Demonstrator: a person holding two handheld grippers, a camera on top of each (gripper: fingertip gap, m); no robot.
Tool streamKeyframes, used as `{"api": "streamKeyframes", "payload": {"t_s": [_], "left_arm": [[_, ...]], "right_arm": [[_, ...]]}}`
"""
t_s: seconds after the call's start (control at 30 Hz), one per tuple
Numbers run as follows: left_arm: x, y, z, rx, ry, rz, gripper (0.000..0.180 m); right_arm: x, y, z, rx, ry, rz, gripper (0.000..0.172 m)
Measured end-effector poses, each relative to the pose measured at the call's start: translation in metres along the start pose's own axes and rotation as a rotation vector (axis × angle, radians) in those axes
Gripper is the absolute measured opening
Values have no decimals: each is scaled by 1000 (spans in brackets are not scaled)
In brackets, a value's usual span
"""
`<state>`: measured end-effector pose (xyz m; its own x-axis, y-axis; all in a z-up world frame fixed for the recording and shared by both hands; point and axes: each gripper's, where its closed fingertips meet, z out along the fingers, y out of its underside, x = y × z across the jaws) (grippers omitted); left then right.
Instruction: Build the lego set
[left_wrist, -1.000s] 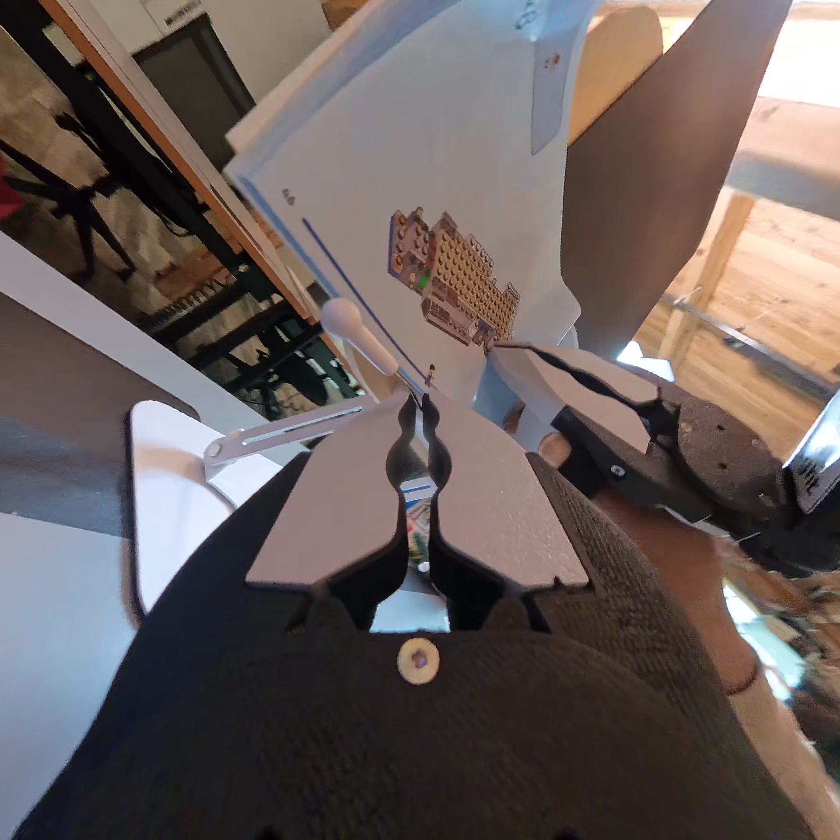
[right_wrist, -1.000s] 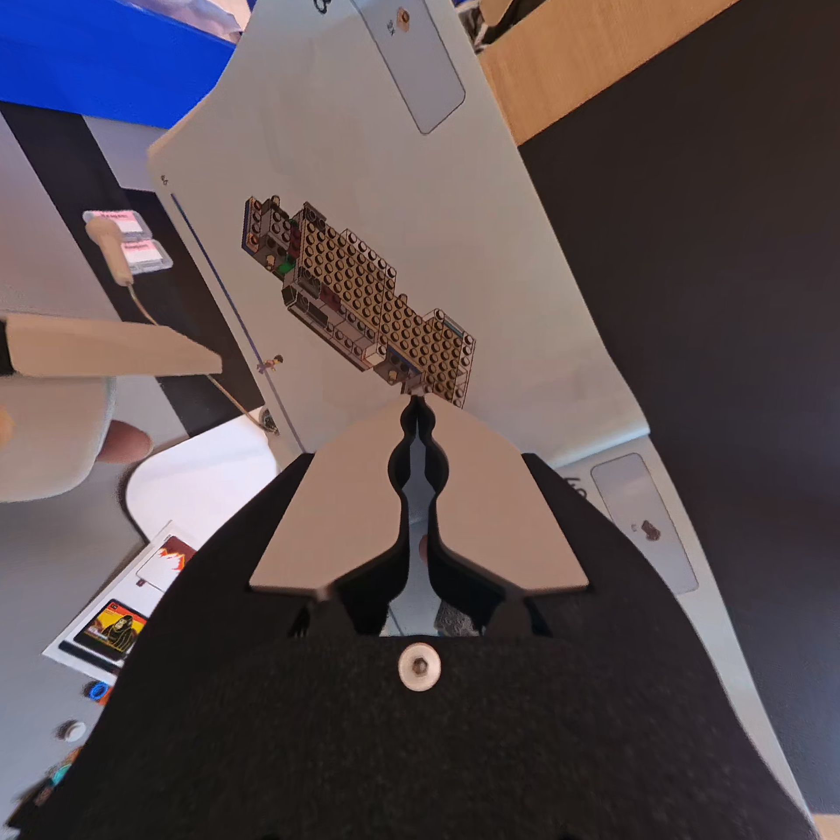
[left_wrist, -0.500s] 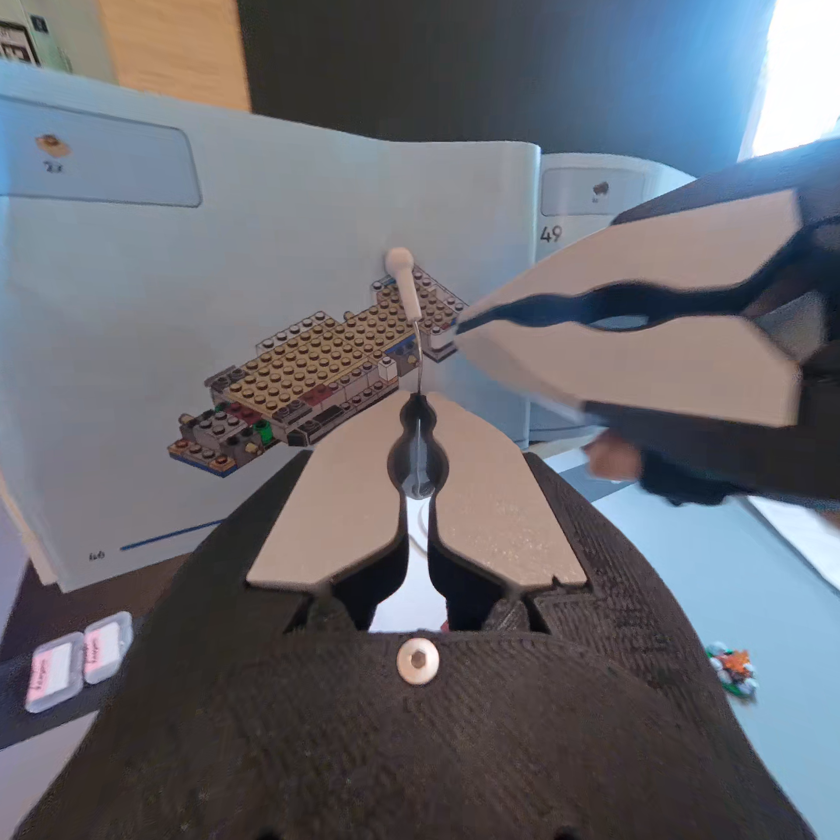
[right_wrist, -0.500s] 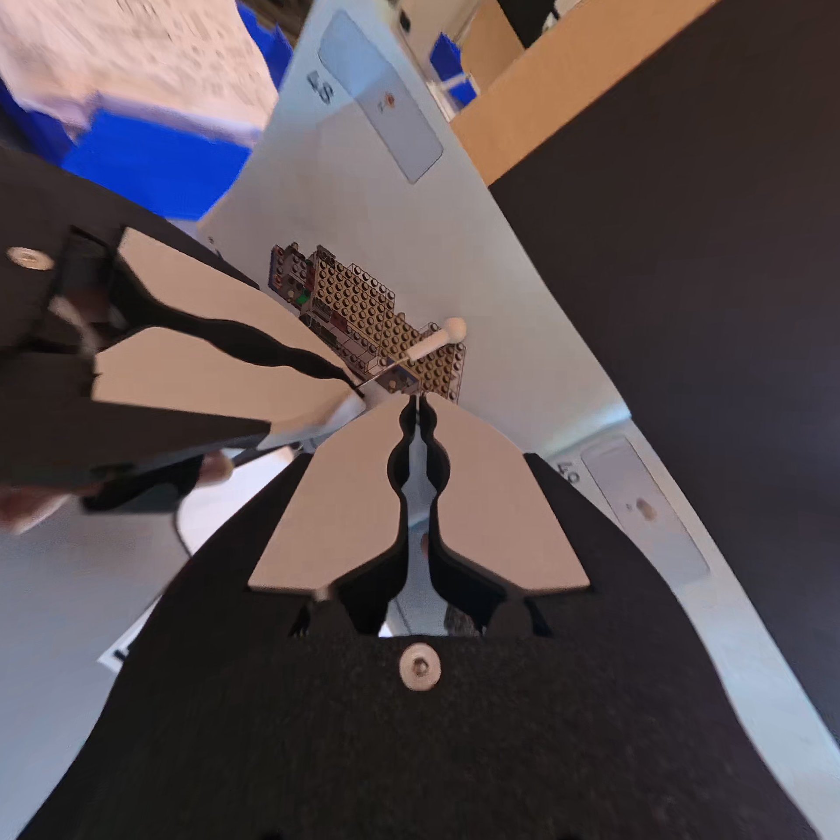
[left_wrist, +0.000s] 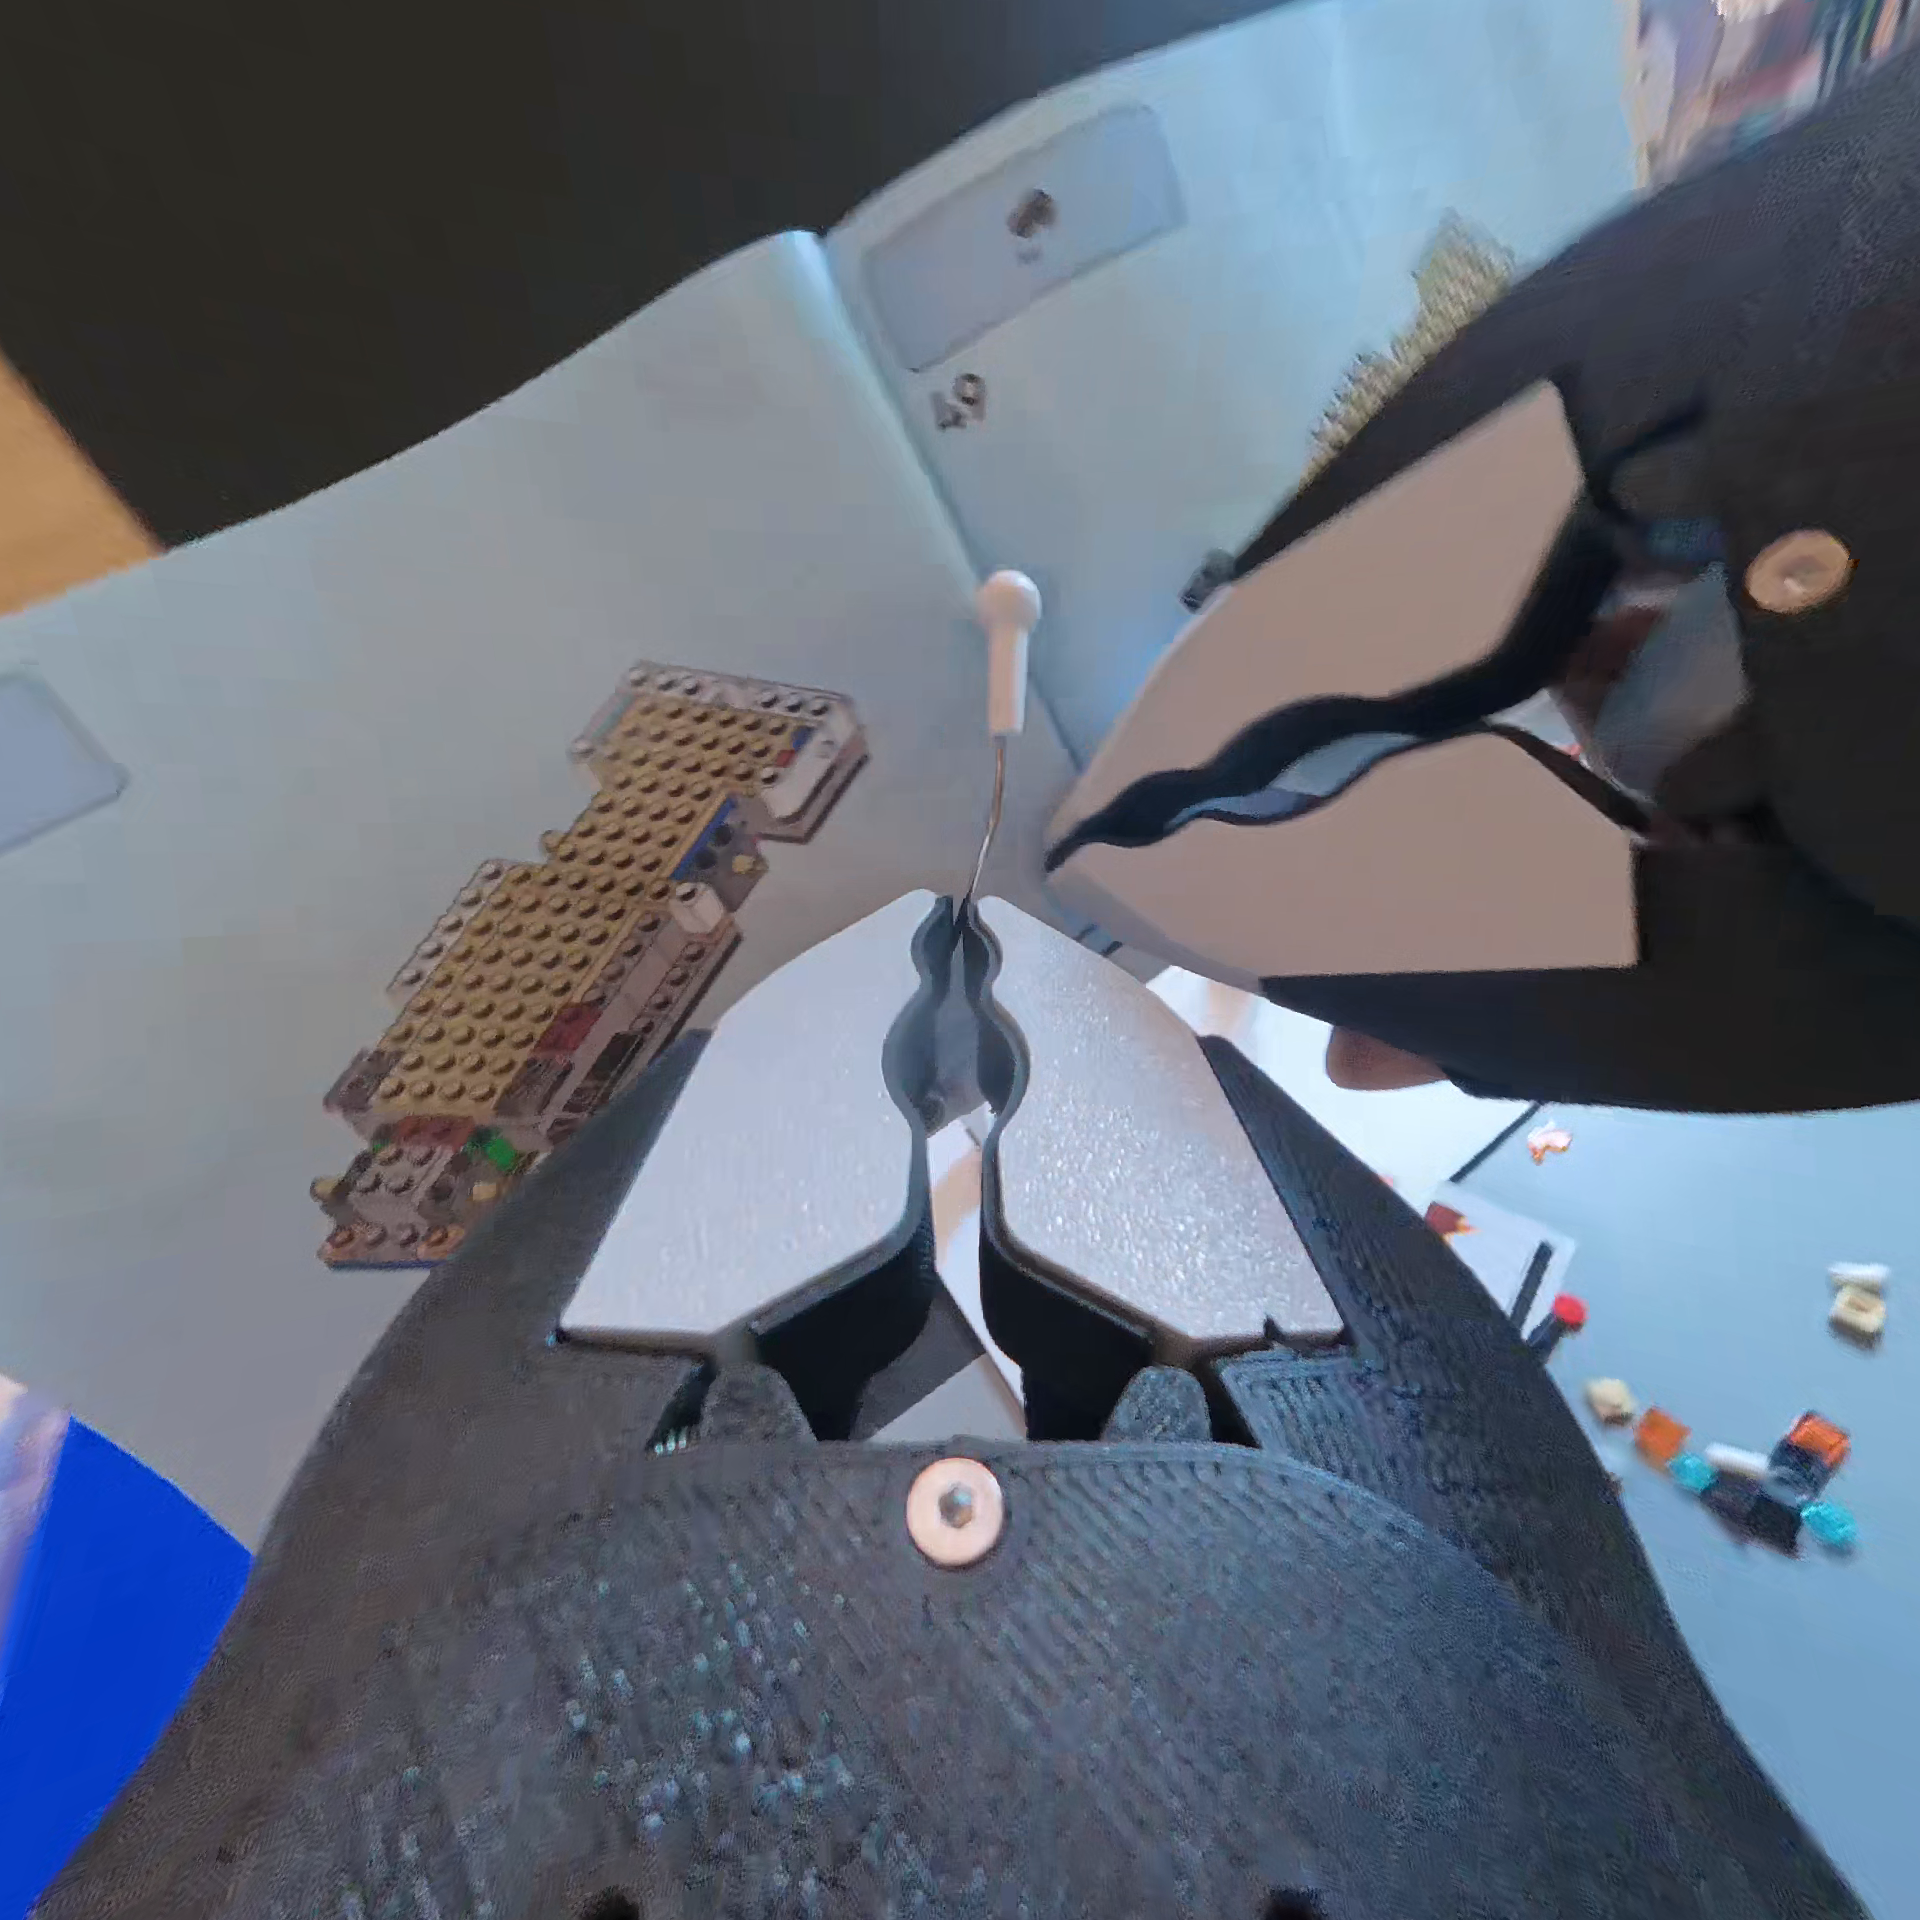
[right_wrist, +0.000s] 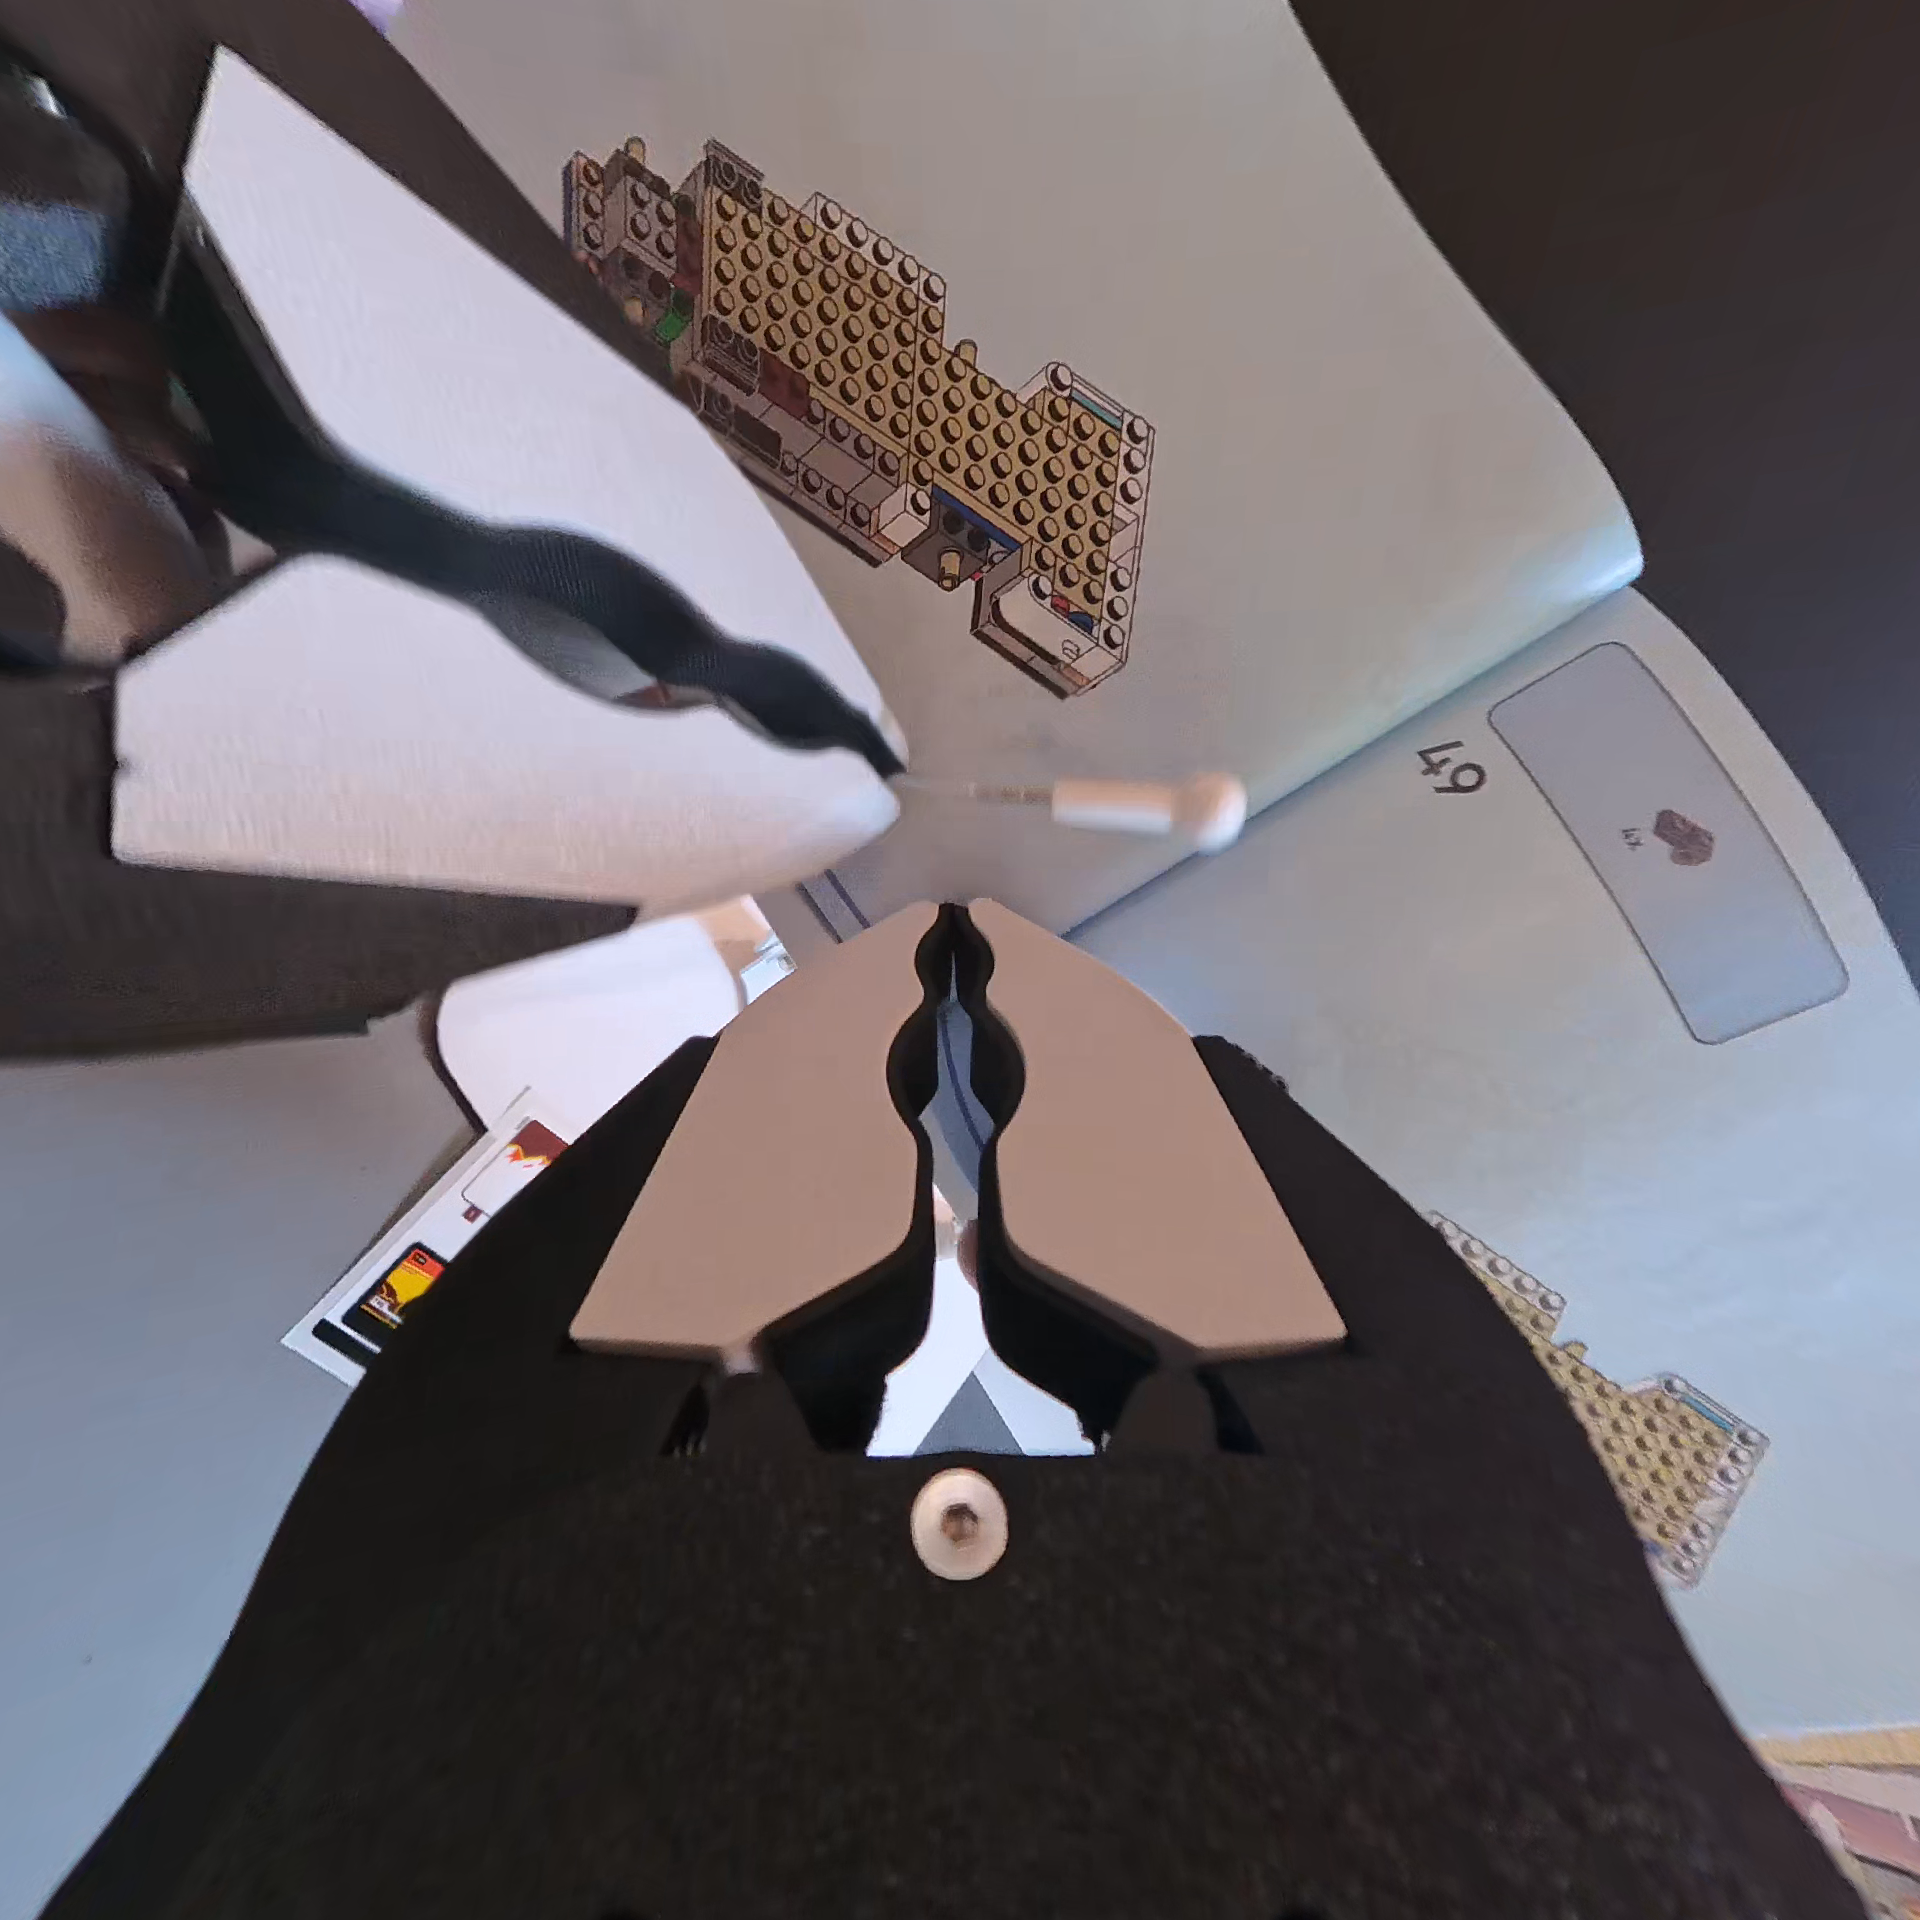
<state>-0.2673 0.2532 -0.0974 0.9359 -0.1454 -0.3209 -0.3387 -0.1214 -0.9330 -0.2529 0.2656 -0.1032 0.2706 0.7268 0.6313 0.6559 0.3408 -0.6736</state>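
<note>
My left gripper (left_wrist: 961, 904) is shut on the thin metal wire of a page-holder arm with a white knob tip (left_wrist: 1006, 644). The arm sticks out ahead of the pads over an open brick-building booklet (left_wrist: 520, 520). The right wrist view shows the same grip, with the left gripper (right_wrist: 888, 774) and the knob (right_wrist: 1143, 805). My right gripper (right_wrist: 951, 912) is shut on the lower edge of the booklet page (right_wrist: 1299, 364) that carries a picture of a tan brick plate. It also shows in the left wrist view (left_wrist: 1049, 857), close to the right of the wire.
The booklet's other page (right_wrist: 1455, 1039) lies to the right. A white stand plate (right_wrist: 582, 1029) and a sticker sheet (right_wrist: 416, 1278) lie on the grey table. Several small loose bricks (left_wrist: 1756, 1465) lie at the right. A blue object (left_wrist: 104, 1558) is at the lower left.
Both grippers stayed shut. My left gripper swung round with the wire arm, from beside the page to in front of it, close to the right gripper. The page has bent over further.
</note>
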Motion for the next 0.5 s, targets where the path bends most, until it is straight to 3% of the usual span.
{"api": "streamKeyframes", "payload": {"t_s": [0.23, 0.37, 0.5], "left_arm": [[10, 5, 5, -67, 43, 207, 2], [11, 5, 3, -68, 37, 320, 2], [20, 7, 4, -76, 57, 433, 2]], "right_arm": [[5, 5, -18, 67, -41, 83, 0], [34, 33, -35, 14, 58, 74, 2], [42, 54, -27, -17, 94, 37, 0]]}}
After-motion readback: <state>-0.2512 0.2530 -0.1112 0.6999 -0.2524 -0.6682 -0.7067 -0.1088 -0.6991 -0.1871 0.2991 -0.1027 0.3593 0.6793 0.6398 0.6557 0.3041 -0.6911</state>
